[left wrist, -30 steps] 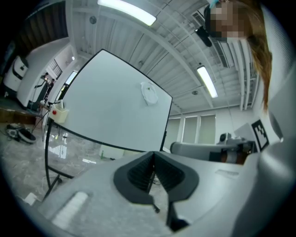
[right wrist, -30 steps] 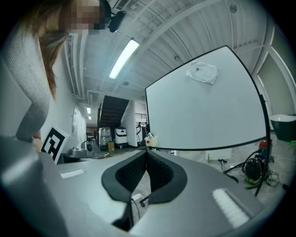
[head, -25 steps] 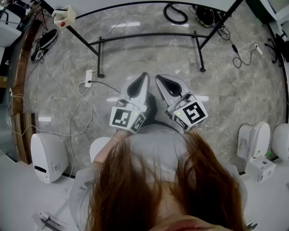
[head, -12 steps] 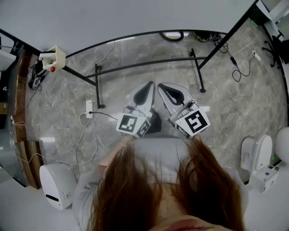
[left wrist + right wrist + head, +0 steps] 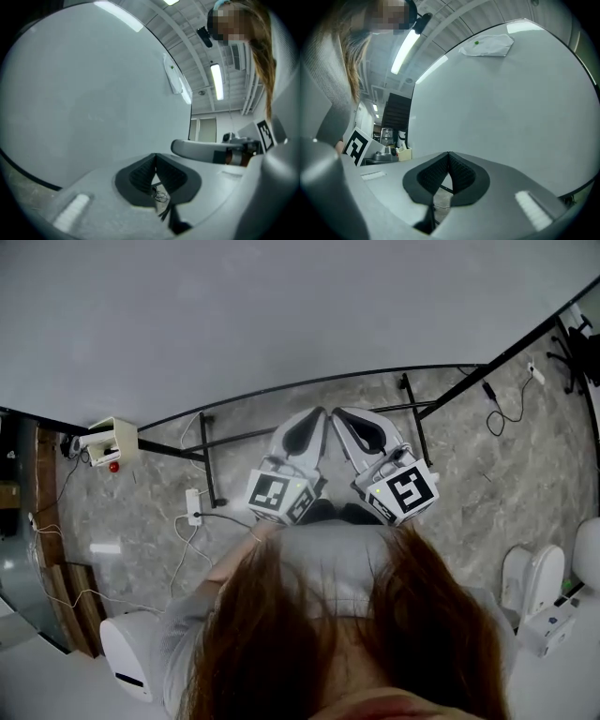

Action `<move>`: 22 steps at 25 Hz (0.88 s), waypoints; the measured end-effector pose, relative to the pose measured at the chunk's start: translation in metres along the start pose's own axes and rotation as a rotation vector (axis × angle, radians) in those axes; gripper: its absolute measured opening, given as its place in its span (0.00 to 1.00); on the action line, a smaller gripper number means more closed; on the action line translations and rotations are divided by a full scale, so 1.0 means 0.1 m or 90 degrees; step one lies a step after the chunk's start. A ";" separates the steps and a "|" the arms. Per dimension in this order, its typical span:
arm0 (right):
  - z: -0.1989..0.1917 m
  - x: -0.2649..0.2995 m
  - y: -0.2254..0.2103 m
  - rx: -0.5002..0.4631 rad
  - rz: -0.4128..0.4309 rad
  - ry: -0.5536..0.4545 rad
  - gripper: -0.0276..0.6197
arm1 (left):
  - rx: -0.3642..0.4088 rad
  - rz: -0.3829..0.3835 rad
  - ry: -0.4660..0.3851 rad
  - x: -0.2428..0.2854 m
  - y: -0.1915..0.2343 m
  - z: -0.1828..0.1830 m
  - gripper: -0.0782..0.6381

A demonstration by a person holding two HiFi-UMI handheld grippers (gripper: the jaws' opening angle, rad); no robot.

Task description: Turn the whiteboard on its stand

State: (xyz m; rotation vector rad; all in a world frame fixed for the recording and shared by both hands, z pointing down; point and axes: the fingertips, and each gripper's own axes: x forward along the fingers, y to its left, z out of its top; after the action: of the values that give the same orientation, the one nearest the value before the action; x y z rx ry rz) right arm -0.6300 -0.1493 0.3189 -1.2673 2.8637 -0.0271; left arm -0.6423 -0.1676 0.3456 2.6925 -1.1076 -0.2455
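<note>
Whiteboard [image 5: 281, 315]: one, a pale blank panel in a black frame. It fills the top half of the head view and stands right in front of both grippers.
Floor [image 5: 469, 474]: grey marble, shown only in the head view, below the board's lower edge.
Stand [image 5: 211, 474]: black tubing under the board. Two feet and one cross bar can be counted in the head view.
Left gripper [image 5: 319, 414]: points at the board's lower edge, fingers pressed together with nothing between them. Whether the tips touch the frame cannot be told.
Right gripper [image 5: 339, 414]: just beside the left one, tips nearly meeting it. Its fingers are also pressed together and hold nothing.
Marker cubes: two, one on each gripper, left [image 5: 277, 495] and right [image 5: 405, 491].
White sheet [image 5: 487, 46]: one, stuck high on the board. Only the two gripper views show it; the head view does not.
Ceiling lights [image 5: 216, 80]: seen in the gripper views alone.
Power strip [image 5: 194, 506]: one, on the floor by the stand's left foot, with a cable plugged in.
</note>
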 end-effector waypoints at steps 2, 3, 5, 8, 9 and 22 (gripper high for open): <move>0.00 0.03 -0.10 0.021 -0.007 0.005 0.03 | -0.003 -0.001 0.002 0.09 0.01 -0.01 0.11; 0.00 0.06 -0.14 0.029 -0.009 0.006 0.03 | -0.004 0.000 0.004 0.13 0.03 -0.02 0.11; 0.00 0.13 -0.20 0.035 -0.005 0.007 0.03 | -0.005 0.003 0.009 0.21 0.10 -0.04 0.11; 0.01 0.18 -0.27 0.042 0.001 0.010 0.03 | -0.005 0.003 0.006 0.31 0.16 -0.05 0.11; 0.01 0.17 -0.32 0.048 0.000 0.010 0.03 | -0.004 0.000 0.006 0.35 0.16 -0.06 0.11; -0.10 -0.73 -1.42 0.080 -0.058 -0.031 0.03 | 0.002 -0.042 0.049 1.35 -0.59 -0.63 0.11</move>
State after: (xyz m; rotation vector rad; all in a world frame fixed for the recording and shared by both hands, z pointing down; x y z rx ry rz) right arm -0.4764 -0.1906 0.3316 -1.3530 2.7131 -0.1718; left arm -0.4931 -0.2139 0.3809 2.7200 -1.0000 -0.1486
